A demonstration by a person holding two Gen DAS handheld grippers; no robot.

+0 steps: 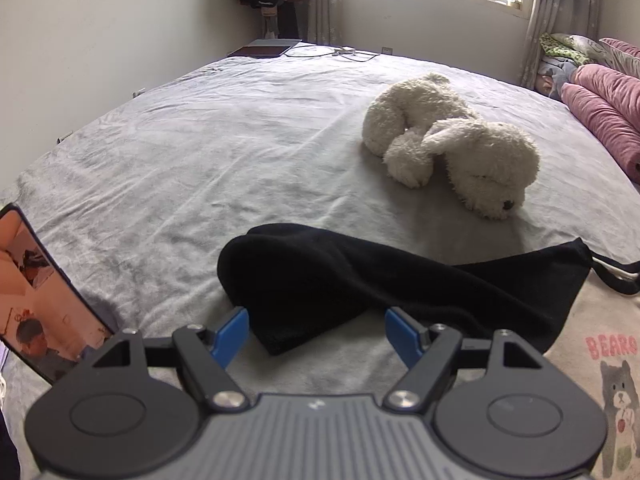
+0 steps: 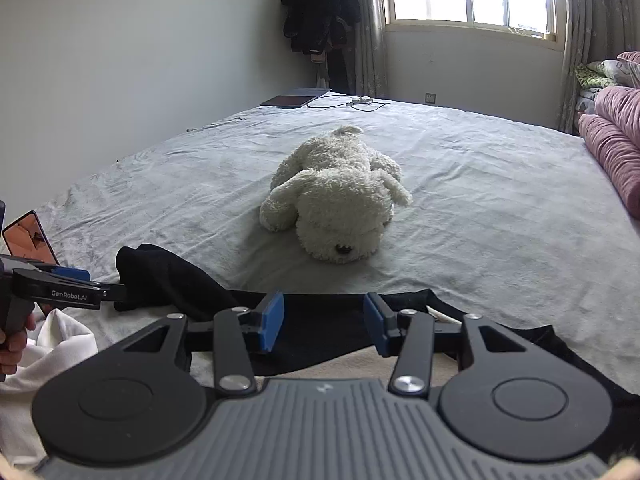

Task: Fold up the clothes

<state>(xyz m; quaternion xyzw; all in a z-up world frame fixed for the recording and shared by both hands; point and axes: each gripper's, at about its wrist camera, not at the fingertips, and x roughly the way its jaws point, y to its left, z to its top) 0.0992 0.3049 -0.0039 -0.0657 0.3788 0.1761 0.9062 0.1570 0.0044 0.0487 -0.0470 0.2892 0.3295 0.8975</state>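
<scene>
In the left wrist view my left gripper [image 1: 316,330] fills the bottom of the frame with its blue pads [image 1: 232,334] spread wide and released, gripping nothing. The black garment [image 1: 360,284] lies just beyond the tips, its rounded end reaching down into the gap between the pads without either pad pressing on it. From there the dark cloth runs toward the right edge of the frame, where a cream garment with a bear print [image 1: 608,380] sits at lower right, touching the black one.

In the right wrist view my right gripper [image 2: 324,324] sits at bottom centre, its jaws partly apart and holding nothing. The black garment stretches across the frame just past the fingertips, and through the gap I see only dark cloth lying flat. The left gripper enters from the left edge, with a hand [image 2: 12,340] on its handle over a white cloth [image 2: 52,344].

Further out, a white plush dog [image 1: 452,148] rests on the grey bedsheet [image 1: 180,152] above the garment. A phone [image 1: 36,300] with a lit screen stands at the left edge.
</scene>
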